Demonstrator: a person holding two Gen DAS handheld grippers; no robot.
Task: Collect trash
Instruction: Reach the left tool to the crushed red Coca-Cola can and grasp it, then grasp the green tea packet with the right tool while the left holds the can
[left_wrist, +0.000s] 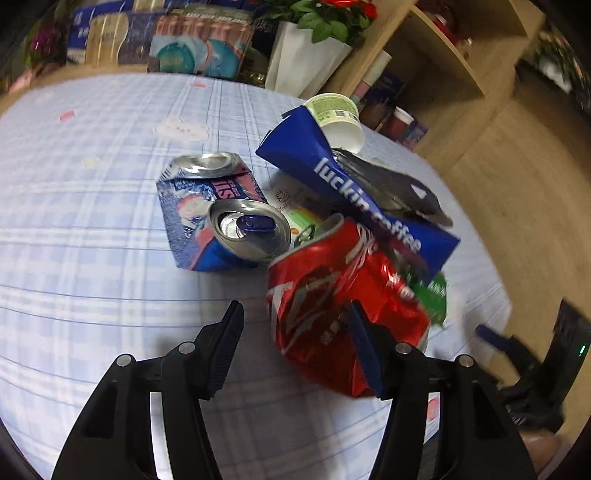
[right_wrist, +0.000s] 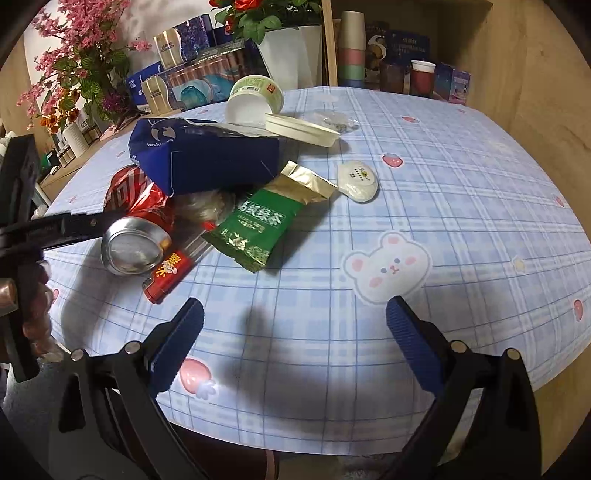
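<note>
A pile of trash lies on the blue checked tablecloth (left_wrist: 92, 221). My left gripper (left_wrist: 295, 314) is open; its right finger (left_wrist: 364, 347) lies against a crushed red cola can (left_wrist: 332, 295), which sits beside the jaws, not between them. Behind it are a crushed blue can (left_wrist: 218, 218), a blue Luckin coffee bag (left_wrist: 332, 173) and a white cup (left_wrist: 340, 118). My right gripper (right_wrist: 295, 321) is open and empty above bare cloth, short of a green tea packet (right_wrist: 255, 229). The red can (right_wrist: 136, 221), blue bag (right_wrist: 207, 162) and cup (right_wrist: 251, 99) show there too.
A flat white lid (right_wrist: 303, 129), a small white round pack (right_wrist: 358, 181) and a red wrapper (right_wrist: 170, 273) lie on the table. A white flower pot (right_wrist: 291, 59), boxes and stacked cups (right_wrist: 352, 44) stand behind. The table edge runs close in front of my right gripper.
</note>
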